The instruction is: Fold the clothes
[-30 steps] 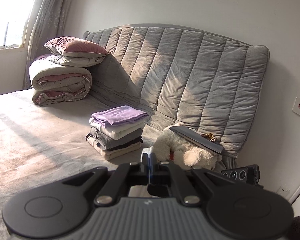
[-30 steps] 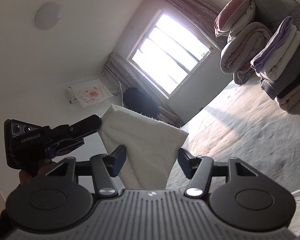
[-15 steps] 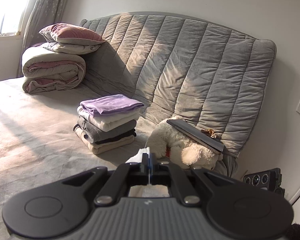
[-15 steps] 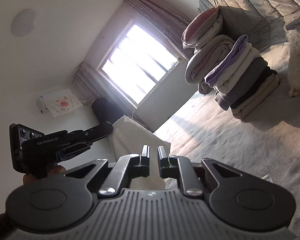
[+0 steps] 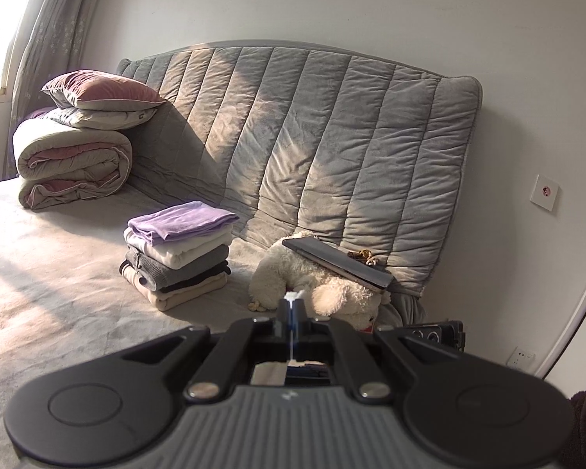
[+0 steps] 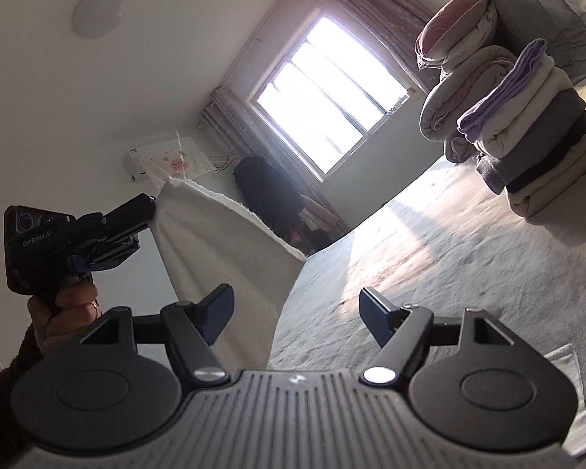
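Right gripper (image 6: 295, 314) now wide open w/ nothing between fingers, vs nearly pinched together 0.5 s ago. Left gripper (image 5: 292, 306) clamped on corner of white cloth (image 6: 222, 250), holding it hanging in the air above the bed (image 6: 429, 273). Stack of folded clothes (image 5: 179, 252) by headboard, same spot. Looks like re-grip pending: right side prob. reaching for another edge before laying a fold.
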{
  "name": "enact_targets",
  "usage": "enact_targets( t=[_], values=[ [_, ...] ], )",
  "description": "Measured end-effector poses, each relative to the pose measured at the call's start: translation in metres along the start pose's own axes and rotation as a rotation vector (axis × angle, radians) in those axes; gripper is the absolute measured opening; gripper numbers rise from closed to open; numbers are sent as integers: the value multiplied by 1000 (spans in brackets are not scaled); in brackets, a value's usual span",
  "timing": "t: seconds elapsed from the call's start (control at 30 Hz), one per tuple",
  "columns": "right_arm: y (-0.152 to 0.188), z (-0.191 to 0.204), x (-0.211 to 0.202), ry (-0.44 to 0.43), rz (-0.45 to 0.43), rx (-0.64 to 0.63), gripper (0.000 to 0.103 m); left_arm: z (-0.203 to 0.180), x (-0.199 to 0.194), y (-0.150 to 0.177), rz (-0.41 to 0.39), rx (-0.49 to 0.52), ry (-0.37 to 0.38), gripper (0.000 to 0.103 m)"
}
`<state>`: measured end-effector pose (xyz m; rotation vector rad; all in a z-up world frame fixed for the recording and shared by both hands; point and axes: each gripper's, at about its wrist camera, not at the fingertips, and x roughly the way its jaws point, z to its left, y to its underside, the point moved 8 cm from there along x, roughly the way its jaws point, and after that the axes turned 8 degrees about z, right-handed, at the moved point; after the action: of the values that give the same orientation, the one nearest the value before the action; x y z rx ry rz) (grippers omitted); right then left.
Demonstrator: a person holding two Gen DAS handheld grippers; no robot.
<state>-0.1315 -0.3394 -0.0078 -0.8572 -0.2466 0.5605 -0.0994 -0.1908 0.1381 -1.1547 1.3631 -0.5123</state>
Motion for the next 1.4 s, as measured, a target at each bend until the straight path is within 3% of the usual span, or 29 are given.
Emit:
enact_targets(
  t=[0.27,0.37,0.47,0.83,1.0,1.1,1.17,1.2,1.4],
  values=[
    [1,26,14,-101,-14,22,75,1,-26,5,-7,16,-8,0],
    [0,31,17,-134,-14,35,69,2,-32,7,-16,5,0,0],
    [-3,31,19,-172,-14,73,69,1,-33,7,-22,6,12,0],
    [-6,33,16,-214,-26,95,69,-1,-38,6,-32,-7,51,0],
    [-9,46,13,-251,-35,45,61,1,-42,8,-41,-18,63,0],
    [-8,49,12,-250,-22,23,39,6,-44,8,-49,-33,52,0],
    [-7,50,11,-242,-7,10,9,9,-44,8,-51,-38,40,0],
    [-6,51,11,-237,1,3,5,11,-43,9,-51,-37,30,0],
    [-6,42,-6,-192,20,3,2,28,-24,10,-45,-58,-14,0]
  ],
)
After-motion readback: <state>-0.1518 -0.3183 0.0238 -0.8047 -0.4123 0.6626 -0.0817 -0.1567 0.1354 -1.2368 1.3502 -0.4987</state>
